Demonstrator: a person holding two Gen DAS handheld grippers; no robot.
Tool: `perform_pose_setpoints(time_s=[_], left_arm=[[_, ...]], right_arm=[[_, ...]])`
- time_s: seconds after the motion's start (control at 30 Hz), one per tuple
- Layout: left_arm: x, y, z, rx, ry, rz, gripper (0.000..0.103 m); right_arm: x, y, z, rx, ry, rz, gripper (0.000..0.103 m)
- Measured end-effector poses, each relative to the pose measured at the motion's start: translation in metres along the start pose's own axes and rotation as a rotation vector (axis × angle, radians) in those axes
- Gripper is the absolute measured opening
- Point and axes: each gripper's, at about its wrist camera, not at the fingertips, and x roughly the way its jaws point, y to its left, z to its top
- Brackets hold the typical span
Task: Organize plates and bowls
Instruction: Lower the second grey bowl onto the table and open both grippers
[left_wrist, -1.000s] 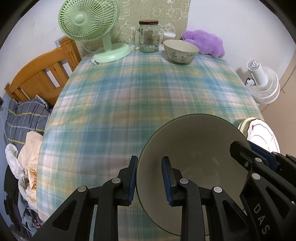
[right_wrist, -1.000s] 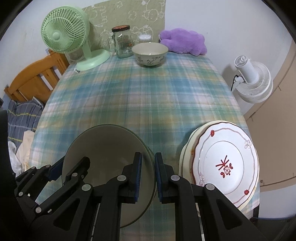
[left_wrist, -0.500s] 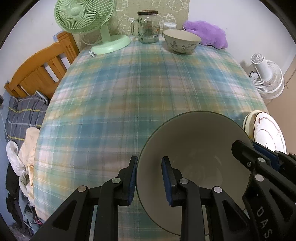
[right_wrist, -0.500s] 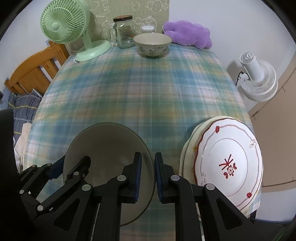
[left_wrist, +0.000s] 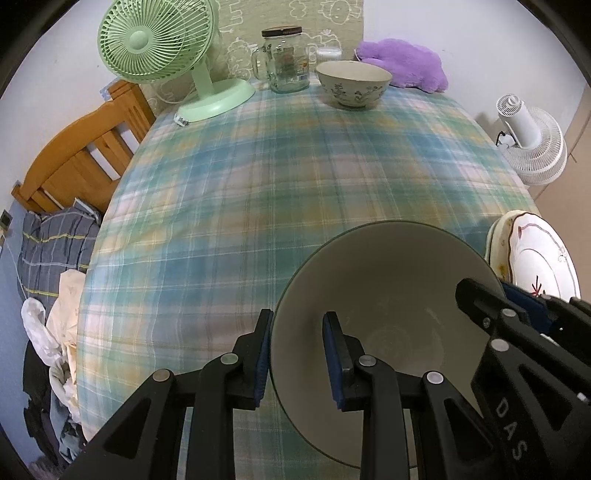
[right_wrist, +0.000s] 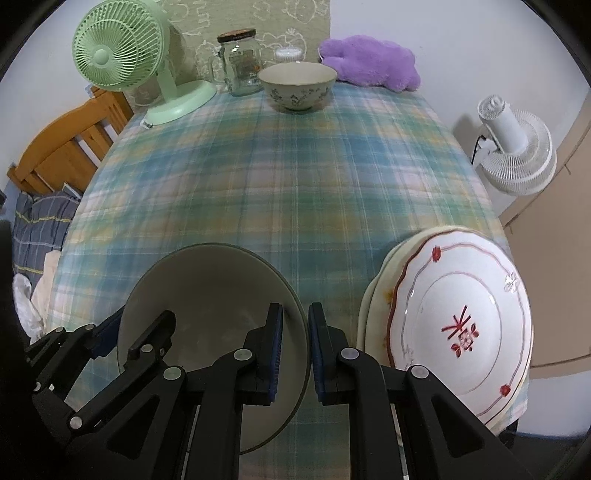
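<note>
Both tongs pinch the grey bowl (left_wrist: 388, 291) at the bench's near edge: left tongs (left_wrist: 297, 358) on its left rim, right tongs (right_wrist: 295, 354) on its right. The floral bowl (right_wrist: 297, 86) sits straight ahead at the far edge; the plate stack (right_wrist: 450, 328) lies at the near right corner.

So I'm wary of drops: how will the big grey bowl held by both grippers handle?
The big grey bowl looks glazed ceramic, so probably slippery and breakable. Left gripper and right gripper pinch only its thin rim, so it may tilt.
</note>
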Motion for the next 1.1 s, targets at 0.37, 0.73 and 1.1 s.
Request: perform_pose_setpoints(time_s=[0.37, 0.73, 1.1], left_arm=[[-0.02, 0.005, -0.003, 0.035, -0.036, -0.096, 0.063], [-0.057, 0.017, 0.012, 0.037, -0.128, -0.175, 0.078], [-0.079, 0.01, 0.048, 0.014, -0.216, -0.124, 0.078]], right_arm=[[-0.014, -0.002, -0.008, 0.061, -0.018, 0.015, 0.021], [-0.061, 0.011, -0.002, 0.075, -0.148, -0.016, 0.063], [-0.085, 0.003, 0.034, 0.059, -0.233, -0.013, 0.063]])
